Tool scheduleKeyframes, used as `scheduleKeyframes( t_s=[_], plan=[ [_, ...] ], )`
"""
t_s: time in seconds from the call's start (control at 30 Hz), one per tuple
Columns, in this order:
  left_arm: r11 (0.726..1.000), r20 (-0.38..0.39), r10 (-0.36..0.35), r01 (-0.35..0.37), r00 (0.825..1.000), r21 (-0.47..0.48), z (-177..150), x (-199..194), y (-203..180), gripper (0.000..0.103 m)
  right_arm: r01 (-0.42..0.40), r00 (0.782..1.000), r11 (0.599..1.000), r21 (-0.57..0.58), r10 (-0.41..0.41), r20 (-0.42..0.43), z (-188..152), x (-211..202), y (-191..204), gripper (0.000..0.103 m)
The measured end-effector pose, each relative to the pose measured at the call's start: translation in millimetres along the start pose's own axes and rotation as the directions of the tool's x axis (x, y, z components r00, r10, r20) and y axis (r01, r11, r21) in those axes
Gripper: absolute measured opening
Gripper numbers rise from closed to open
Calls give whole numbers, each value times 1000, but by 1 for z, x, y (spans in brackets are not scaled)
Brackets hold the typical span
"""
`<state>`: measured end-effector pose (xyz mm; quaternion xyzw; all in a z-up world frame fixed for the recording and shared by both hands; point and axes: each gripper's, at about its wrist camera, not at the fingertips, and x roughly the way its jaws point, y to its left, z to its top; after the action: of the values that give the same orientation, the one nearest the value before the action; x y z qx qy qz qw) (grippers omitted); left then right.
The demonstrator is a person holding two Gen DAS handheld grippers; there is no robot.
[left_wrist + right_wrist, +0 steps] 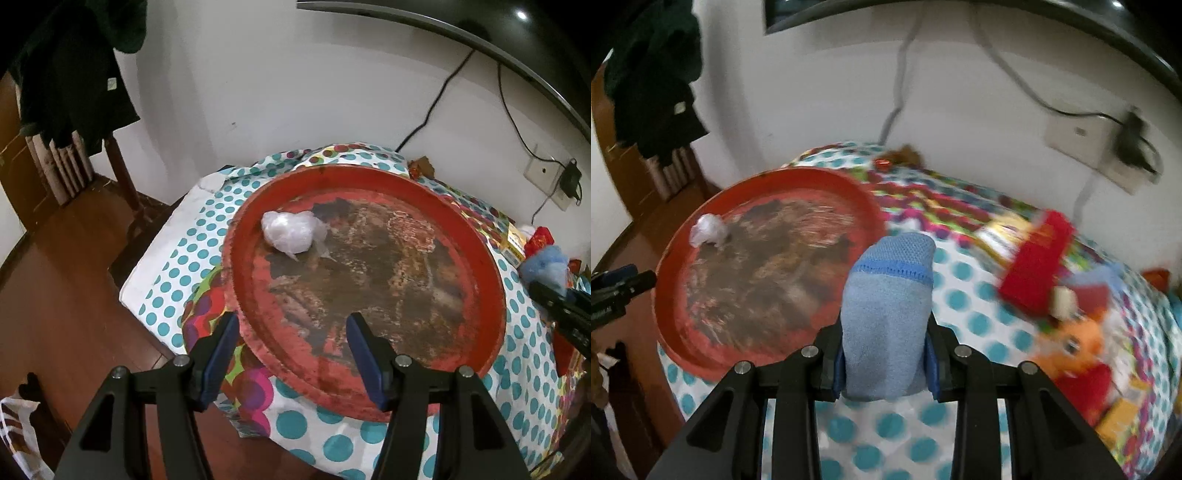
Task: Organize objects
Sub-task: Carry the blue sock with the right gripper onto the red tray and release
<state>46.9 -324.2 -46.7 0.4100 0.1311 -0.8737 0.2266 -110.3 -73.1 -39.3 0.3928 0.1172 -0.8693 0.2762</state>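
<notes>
Clamped between the blue pads of the right claw [885,363] stands a light blue sock [886,317], upright, its darker blue stitched band facing the lens and its mesh end on top. It hangs above the surface [979,317], which wears a white cloth with teal dots and patches of bright multicoloured circles.

Left of the sock lies a large round red tray [679,332], its painted floor worn to brown. A small crumpled white plastic bag [709,229] sits inside it near the far left rim. Right of the sock, motion blur smears a red packet [1036,264], an orange plush toy [1078,354] in red clothing, and some yellow boxes; any print on them is unreadable.

The left wrist view shows the left claw [293,332] spread wide with nothing between its fingers, hovering over the near rim of the same tray [369,398]. Here the plastic bag [290,232] is sharp, resting on the tray floor towards the far left. This view alone catches the wooden floor and the cloth's edge. At its right border the sock [546,264] appears as a blue lump by the other claw's dark arm. A wall socket [545,171] with a black plug and cables shows in both views. No legible writing appears anywhere.
</notes>
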Motion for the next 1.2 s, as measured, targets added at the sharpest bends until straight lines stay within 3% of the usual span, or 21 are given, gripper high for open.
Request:
scheduleKeyframes(
  t_s=[0.27,0.67,1.0,1.2],
  plan=[
    [1000,-25,7,-7,1000,-17,-1,9,8,62,-32,998,997,-75,27,-65,32,54,42,32],
    [1000,-44,11,-11,999,-15,-3,16,9,62,-25,992,995,-98,13,-125,42,99,51,37],
    [1000,-52,18,-18,998,-5,-4,18,7,62,-14,997,995,-100,7,-74,43,80,47,58],
    [1000,-52,14,-14,999,7,-5,18,1,62,-12,1000,997,-72,10,-28,32,48,39,59]
  ],
)
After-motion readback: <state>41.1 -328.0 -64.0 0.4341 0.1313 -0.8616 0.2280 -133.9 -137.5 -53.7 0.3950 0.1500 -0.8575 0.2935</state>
